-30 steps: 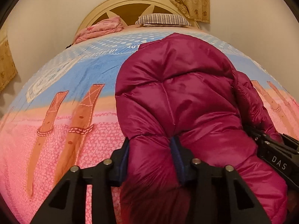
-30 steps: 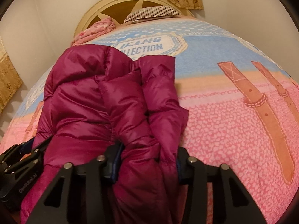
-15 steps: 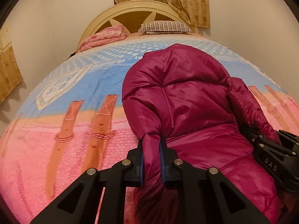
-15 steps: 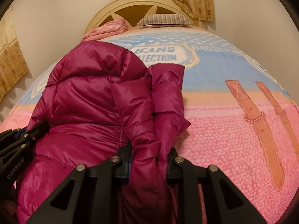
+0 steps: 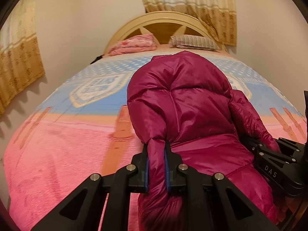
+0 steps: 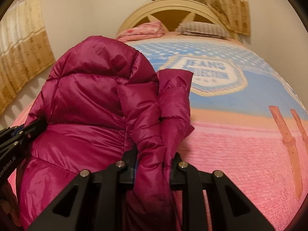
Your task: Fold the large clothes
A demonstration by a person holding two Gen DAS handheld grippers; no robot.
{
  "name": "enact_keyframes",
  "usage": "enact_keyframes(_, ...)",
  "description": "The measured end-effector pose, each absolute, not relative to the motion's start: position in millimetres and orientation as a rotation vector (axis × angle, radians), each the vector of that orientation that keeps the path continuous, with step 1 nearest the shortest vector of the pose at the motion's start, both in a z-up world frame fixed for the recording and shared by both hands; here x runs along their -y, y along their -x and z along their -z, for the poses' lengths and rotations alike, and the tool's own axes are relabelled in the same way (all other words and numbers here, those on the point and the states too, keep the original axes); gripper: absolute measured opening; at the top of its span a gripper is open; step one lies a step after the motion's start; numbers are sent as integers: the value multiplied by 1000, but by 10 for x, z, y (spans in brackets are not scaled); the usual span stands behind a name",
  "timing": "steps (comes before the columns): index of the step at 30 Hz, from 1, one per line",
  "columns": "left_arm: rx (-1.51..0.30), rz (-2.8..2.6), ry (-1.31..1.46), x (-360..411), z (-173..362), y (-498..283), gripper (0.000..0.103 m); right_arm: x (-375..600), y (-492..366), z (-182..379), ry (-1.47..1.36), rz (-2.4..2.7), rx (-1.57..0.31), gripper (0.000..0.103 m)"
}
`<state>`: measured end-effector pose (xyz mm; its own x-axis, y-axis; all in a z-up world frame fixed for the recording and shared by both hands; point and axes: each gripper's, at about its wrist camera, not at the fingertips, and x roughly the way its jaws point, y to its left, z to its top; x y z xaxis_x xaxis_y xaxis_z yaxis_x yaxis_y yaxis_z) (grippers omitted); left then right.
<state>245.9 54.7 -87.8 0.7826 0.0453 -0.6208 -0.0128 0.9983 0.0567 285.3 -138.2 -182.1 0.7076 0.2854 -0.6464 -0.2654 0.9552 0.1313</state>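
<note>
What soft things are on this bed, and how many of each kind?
Shiny magenta puffer jacket: 1
Striped grey pillow: 1
Folded pink blanket: 1
Pink and blue patterned bedspread: 1
Total: 4

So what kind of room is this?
Most likely a bedroom. There is a bed with a curved headboard, a striped pillow beside a folded pink blanket, and curtains on the wall behind. A magenta puffy jacket lies on the bedspread.
</note>
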Motion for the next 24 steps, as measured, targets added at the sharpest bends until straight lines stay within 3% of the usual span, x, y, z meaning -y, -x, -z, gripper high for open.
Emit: enact_keyframes(24, -685, -222, 30, -1423, 958, -2072, 12, 522, -2742, 1777, 97, -452, -692, 22)
